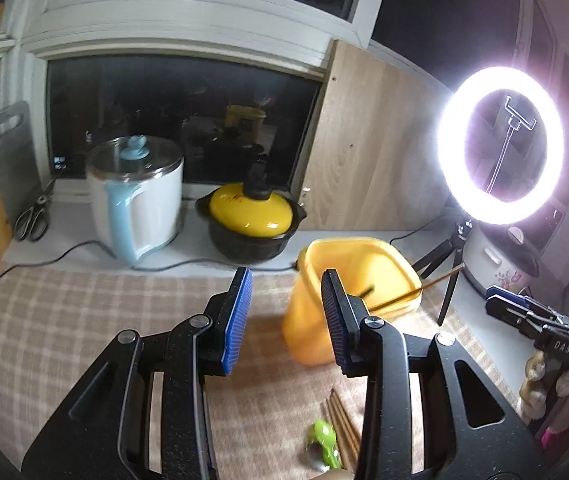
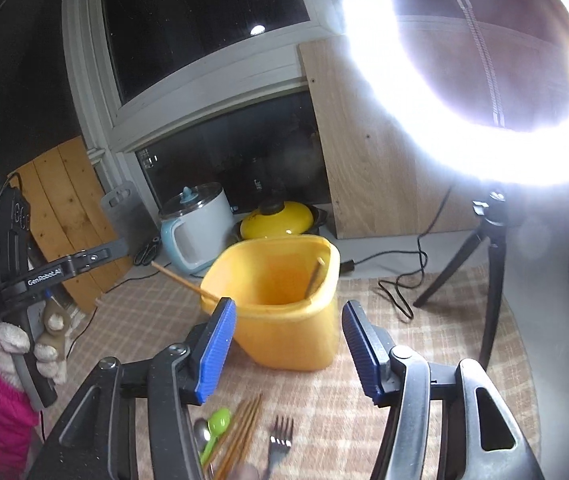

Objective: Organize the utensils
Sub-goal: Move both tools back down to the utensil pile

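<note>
A yellow plastic utensil holder (image 1: pixel 364 276) (image 2: pixel 284 300) stands on the checked cloth with two chopsticks (image 2: pixel 180 280) leaning in it. My left gripper (image 1: pixel 286 316) is open and empty, above the cloth just left of the holder. My right gripper (image 2: pixel 288 344) is open and empty, in front of the holder. On the cloth near me lie a green spoon (image 2: pixel 216 424) (image 1: pixel 324 438), a metal spoon (image 2: pixel 202 432), several wooden chopsticks (image 2: pixel 244 432) (image 1: pixel 342 424) and a metal fork (image 2: pixel 280 440).
A white and blue electric pot (image 1: pixel 136 200), a black pot with a yellow lid (image 1: pixel 252 220) and scissors (image 1: pixel 32 220) stand on the sill. A ring light on a tripod (image 1: pixel 500 144) (image 2: pixel 484 272) stands at the right, its cable (image 2: pixel 400 288) on the cloth.
</note>
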Demonstrator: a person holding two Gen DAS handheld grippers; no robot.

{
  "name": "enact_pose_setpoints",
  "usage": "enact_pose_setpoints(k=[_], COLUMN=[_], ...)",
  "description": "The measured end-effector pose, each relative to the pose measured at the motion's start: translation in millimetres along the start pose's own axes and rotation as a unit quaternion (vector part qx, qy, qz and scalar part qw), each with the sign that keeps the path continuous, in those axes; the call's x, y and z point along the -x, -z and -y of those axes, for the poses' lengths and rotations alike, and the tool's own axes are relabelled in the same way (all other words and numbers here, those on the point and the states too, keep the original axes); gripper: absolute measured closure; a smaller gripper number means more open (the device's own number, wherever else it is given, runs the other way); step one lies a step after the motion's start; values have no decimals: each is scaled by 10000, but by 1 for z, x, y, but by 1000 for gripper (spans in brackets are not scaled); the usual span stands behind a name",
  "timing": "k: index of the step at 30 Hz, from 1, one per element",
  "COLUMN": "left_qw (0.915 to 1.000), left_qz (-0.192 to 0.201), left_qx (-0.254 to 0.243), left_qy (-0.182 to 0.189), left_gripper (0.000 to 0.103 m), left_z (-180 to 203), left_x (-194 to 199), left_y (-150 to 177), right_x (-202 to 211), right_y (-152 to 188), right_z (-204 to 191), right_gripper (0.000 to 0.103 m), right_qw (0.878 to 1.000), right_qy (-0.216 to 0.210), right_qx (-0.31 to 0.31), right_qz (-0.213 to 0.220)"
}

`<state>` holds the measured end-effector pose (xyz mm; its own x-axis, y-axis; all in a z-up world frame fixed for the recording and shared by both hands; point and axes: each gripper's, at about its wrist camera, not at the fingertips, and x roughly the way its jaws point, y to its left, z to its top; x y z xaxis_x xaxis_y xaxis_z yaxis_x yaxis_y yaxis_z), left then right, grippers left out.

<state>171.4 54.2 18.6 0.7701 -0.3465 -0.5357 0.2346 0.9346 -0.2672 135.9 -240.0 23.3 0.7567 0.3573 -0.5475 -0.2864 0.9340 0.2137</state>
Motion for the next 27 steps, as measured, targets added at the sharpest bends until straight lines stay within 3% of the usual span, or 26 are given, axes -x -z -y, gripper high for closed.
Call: enact_pose_setpoints(k=[5, 13, 22, 27], left_qw=[9997, 9958, 9834, 9748], left_qz=[-180, -828, -1657, -2024], left_qx=[157, 153, 2, -492], left_qy=[36, 369, 743, 804], left_gripper=[67, 67, 67, 67], left_z=[-2, 21, 57, 85], left_x=[10, 2, -27, -41], left_y=[25, 75, 131, 154], right_x=[4, -11, -56, -81], right_y=[15, 46, 76, 89], right_z=[13, 39, 54, 51], right_gripper=[39, 39, 39, 45], right_qw=[9997, 9965, 9832, 9729], right_qy=[-104, -371, -866, -1120], right_qx=[-133, -337, -620, -552], right_qz=[-154, -672, -1480, -1947])
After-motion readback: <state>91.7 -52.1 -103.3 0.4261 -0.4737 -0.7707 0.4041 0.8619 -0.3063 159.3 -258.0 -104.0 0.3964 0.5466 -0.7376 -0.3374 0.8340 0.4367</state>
